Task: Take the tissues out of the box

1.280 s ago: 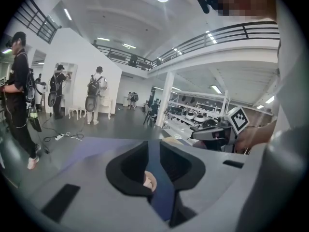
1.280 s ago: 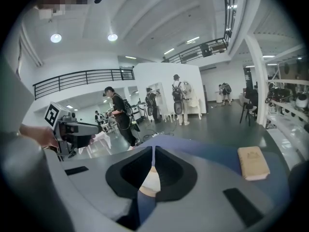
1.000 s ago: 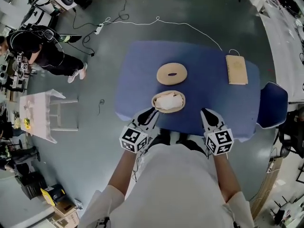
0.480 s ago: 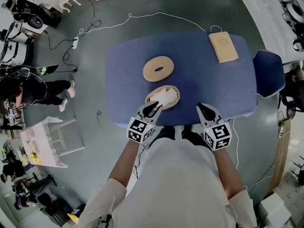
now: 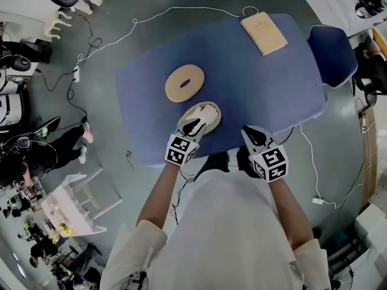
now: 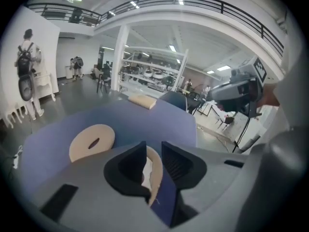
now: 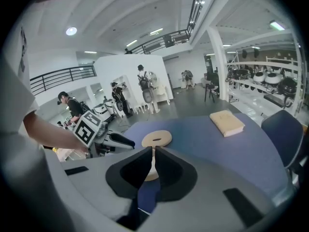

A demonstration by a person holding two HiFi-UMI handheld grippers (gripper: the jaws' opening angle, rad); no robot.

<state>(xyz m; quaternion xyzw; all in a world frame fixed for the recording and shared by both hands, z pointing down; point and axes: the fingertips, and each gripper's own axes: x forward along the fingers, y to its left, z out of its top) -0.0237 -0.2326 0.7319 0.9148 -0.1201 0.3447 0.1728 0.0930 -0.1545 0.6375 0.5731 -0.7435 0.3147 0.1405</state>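
Note:
A round wooden tissue box (image 5: 213, 118) stands open near the front edge of the blue table (image 5: 260, 83), with white tissue (image 5: 202, 109) inside. Its ring-shaped lid (image 5: 184, 83) lies flat just beyond it. My left gripper (image 5: 193, 125) hangs over the box's near rim. Its jaws have just been opening and stand open. In the left gripper view (image 6: 153, 146) the rim (image 6: 157, 170) and tissue (image 6: 146, 170) show through the gap, and nothing is pinched. My right gripper (image 5: 254, 135) is at the table's front edge, right of the box. Its jaws (image 7: 153, 150) are together and empty.
A flat rectangular wooden box (image 5: 263, 33) lies at the table's far right corner, beside a blue chair (image 5: 329, 47). A white cable (image 5: 151, 16) runs over the floor behind the table. People and equipment stand at the left edge.
Both grippers have come down toward the table. The left one moved from short of the box to over its near rim. The right one dropped to the table's front edge.

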